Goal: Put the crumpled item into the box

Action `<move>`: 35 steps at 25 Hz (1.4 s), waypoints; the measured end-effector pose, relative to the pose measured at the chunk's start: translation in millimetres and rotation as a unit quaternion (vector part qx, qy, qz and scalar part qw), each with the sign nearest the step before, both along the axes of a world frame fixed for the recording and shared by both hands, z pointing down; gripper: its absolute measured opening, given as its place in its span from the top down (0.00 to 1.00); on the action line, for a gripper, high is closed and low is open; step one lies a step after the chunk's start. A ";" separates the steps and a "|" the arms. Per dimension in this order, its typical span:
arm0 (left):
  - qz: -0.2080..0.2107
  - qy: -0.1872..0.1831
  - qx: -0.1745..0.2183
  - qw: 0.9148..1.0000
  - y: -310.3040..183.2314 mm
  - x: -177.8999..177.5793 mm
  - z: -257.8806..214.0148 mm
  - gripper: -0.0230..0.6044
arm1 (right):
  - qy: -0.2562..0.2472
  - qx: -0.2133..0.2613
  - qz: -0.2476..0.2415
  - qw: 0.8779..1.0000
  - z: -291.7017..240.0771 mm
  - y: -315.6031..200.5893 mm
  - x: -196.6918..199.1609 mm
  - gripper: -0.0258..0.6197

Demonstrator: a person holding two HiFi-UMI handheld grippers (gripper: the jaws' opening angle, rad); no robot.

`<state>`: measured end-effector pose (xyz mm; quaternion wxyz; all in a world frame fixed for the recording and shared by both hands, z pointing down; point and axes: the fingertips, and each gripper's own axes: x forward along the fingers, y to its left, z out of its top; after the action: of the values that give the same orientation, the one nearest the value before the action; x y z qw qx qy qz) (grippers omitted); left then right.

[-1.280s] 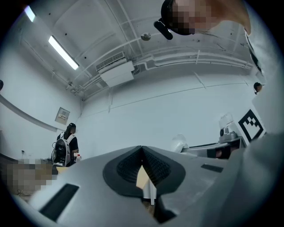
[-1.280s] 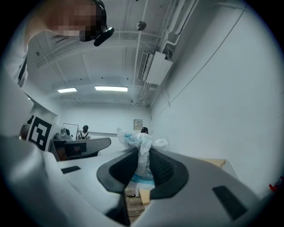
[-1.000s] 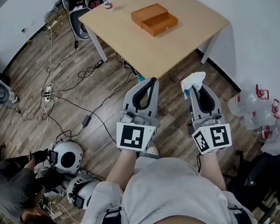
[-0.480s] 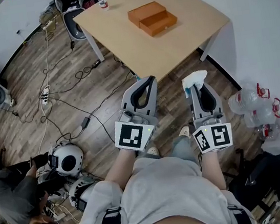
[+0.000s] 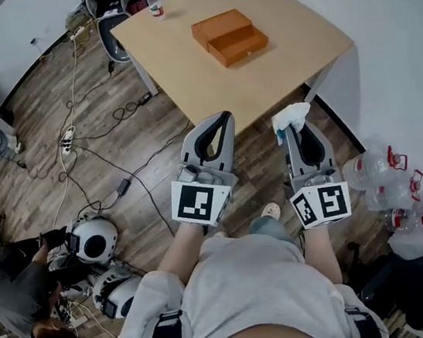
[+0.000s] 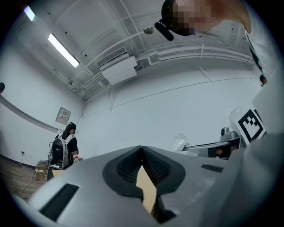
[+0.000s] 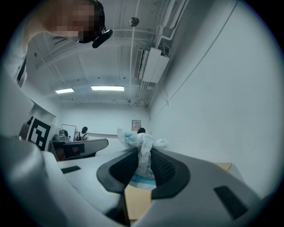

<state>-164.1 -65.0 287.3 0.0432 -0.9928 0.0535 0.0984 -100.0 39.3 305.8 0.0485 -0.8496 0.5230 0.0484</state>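
Note:
A crumpled white wrapper with blue print [image 5: 290, 119] [image 7: 141, 155] sticks out of the tip of my right gripper [image 5: 293, 131] [image 7: 142, 165], whose jaws are shut on it. My left gripper [image 5: 219, 121] [image 6: 142, 153] is held beside it, shut with nothing in it. Both hang over the wooden floor, just short of the near edge of the light wooden table [image 5: 260, 71]. An open orange-brown box [image 5: 237, 45] lies on the table farther off, with its lid [image 5: 219, 25] right behind it.
A plastic bottle [image 5: 154, 1] stands at the table's far left corner. Cables run across the floor [image 5: 82, 136] at the left, near white helmets [image 5: 95, 239] and a crouching person [image 5: 14, 293]. Large water bottles [image 5: 388, 178] lie by the wall at the right.
Both grippers have come closer to the table's near edge, the wrapper still held in the right one. The person on the floor has shifted slightly.

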 end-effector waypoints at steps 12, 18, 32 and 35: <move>-0.039 0.011 0.001 0.999 10.6 85.0 -6.1 0.94 | 0.005 0.011 -0.038 0.999 -7.9 3.9 96.8 0.83; -0.064 0.015 -0.003 0.998 19.3 120.8 -7.8 0.94 | 0.001 0.011 -0.057 0.998 -4.3 11.1 138.0 0.83; -0.099 -0.014 -0.004 0.995 35.9 171.7 9.6 0.94 | -0.008 0.003 -0.097 0.995 11.6 18.0 195.4 0.83; -0.100 -0.021 -0.005 0.995 29.5 180.2 12.0 0.94 | -0.012 0.004 -0.101 0.995 12.5 10.2 203.2 0.83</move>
<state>16.2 -35.5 299.3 0.0485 -0.9845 0.1521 0.0725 103.2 49.5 318.3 0.0631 -0.7928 0.6052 0.0353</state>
